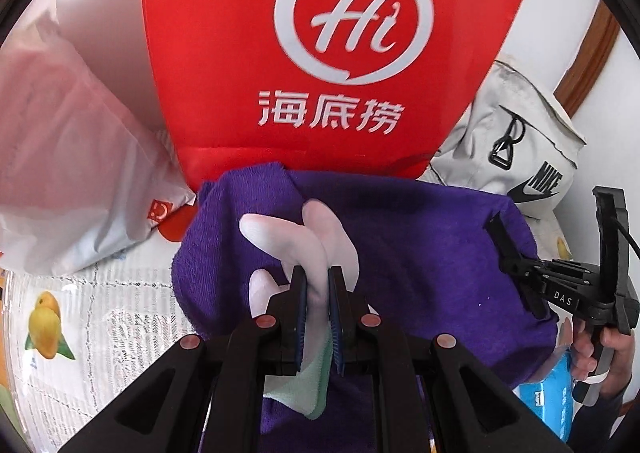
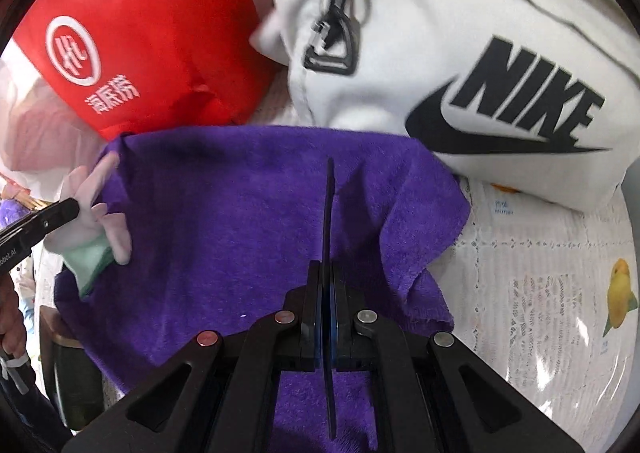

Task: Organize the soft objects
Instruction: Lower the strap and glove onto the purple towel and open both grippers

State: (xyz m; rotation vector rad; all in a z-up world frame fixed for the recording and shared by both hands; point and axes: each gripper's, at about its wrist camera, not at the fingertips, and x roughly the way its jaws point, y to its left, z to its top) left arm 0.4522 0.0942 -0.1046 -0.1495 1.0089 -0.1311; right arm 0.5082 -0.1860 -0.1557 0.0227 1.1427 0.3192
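Left wrist view: camera rides just behind the left tongs (image 1: 318, 285), looking steeply down and forward along them, very near the purple towel (image 1: 420, 253), with the red bag (image 1: 320, 53) upright straight ahead

Right wrist view: same mounting behind the right tongs (image 2: 329, 281), also steeply down, close over the towel (image 2: 240, 221), white Nike bag (image 2: 480, 73) filling the far right

Shared ground: the towel, red bag (image 2: 152, 33), Nike bag (image 1: 520, 157) and the fruit-print cloth on the surface (image 1: 100, 313). Each view catches the other tongs at its side: right tongs (image 1: 516, 249) at the right edge, left tongs (image 2: 60, 213) at the left edge
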